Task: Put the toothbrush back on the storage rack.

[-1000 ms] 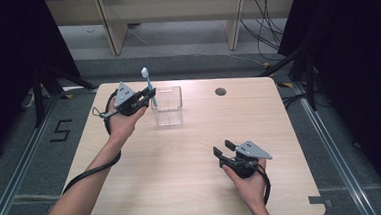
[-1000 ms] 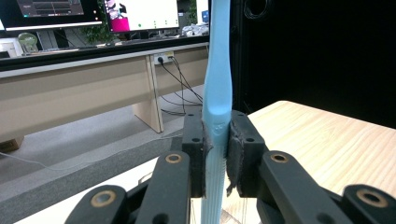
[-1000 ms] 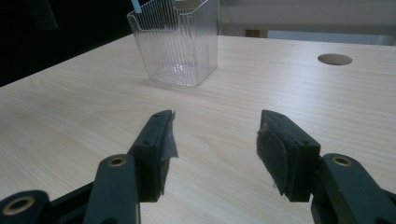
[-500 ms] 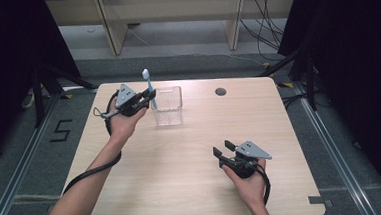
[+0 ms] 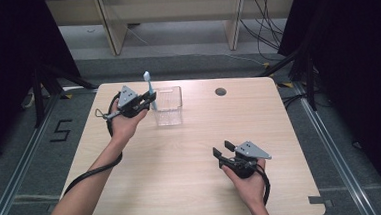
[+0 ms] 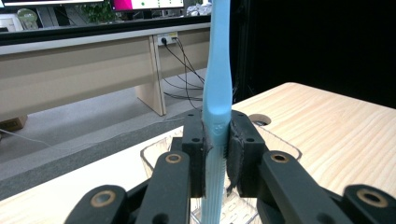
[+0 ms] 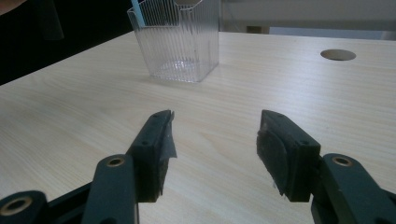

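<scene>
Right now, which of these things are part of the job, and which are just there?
In the job:
- blue toothbrush, upright, clamped by the left gripper
- clear ribbed container beside it

Just there:
- right gripper, jaws open, resting on the table
- round hole in the tabletop

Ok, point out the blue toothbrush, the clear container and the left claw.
blue toothbrush (image 6: 218,70): left gripper view, handle.
clear container (image 5: 168,109): high view, ribbed front wall.
left claw (image 6: 216,154): left gripper view, between the fingertips.

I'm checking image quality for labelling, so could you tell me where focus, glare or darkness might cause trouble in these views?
Left gripper view: toothbrush sharp, background soft. Right gripper view: clear container crisp, nearest jaw parts slightly soft. High view: table evenly lit, no glare, surroundings dark.
</scene>
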